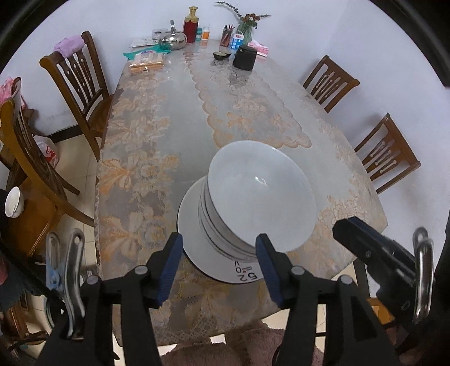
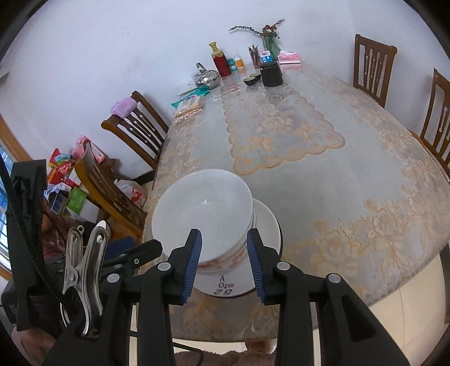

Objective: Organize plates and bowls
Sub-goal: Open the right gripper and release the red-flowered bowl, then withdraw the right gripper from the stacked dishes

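A stack of several white bowls (image 1: 261,191) stands on a white plate (image 1: 191,214) near the table's front edge. The plate has black printed marks on its near rim. In the left wrist view my left gripper (image 1: 219,247) hovers just in front of the stack, open, with its blue pads clear of the bowls. My right gripper (image 1: 351,228) shows at the right. In the right wrist view the same bowls (image 2: 202,202) and plate (image 2: 267,222) lie beyond my right gripper (image 2: 224,239). It is open and narrower, and its pads touch nothing. The lower bowls carry a red pattern.
The lace-covered table (image 1: 168,140) holds a steel kettle (image 1: 173,39), a red bottle (image 1: 191,25), a black jar (image 1: 244,57), small dark bowls (image 1: 222,55) and a vase at its far end. Wooden chairs (image 1: 81,81) stand on both sides. A white cup (image 1: 13,202) rests on the left chair.
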Tool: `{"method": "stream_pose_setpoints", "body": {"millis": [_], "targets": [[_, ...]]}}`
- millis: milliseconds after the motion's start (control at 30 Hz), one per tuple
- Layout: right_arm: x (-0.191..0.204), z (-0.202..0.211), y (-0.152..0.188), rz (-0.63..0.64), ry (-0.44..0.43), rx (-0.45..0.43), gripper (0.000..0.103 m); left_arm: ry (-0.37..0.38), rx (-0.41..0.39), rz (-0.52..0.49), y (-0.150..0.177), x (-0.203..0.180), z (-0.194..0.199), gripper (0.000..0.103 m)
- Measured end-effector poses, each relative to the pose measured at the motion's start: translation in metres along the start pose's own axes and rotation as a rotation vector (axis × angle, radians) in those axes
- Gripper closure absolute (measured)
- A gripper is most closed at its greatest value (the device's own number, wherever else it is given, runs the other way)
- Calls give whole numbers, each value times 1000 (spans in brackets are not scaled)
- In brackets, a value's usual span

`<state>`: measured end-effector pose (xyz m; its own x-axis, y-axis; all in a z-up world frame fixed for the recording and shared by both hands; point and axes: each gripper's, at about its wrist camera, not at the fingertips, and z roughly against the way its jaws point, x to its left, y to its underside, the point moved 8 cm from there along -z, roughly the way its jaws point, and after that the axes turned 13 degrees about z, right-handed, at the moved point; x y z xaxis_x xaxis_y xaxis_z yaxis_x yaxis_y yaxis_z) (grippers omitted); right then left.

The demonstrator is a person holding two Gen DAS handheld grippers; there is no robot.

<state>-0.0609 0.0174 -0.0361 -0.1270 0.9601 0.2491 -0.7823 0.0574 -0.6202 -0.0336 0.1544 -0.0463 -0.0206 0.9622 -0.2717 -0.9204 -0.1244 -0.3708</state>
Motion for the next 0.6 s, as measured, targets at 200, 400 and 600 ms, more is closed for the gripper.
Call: {"method": "stream_pose_setpoints", "body": {"millis": [200,400,600], "targets": [[1,0,11,-9,3,13,69,-26,-17,-5,6,-1,2,46],[1,2,18,-22,3,21,69,-33,-12,2,11,-1,1,46],[-2,2,23,-43,5,29,69,-39,-21,-6,12,-1,2,46]]}}
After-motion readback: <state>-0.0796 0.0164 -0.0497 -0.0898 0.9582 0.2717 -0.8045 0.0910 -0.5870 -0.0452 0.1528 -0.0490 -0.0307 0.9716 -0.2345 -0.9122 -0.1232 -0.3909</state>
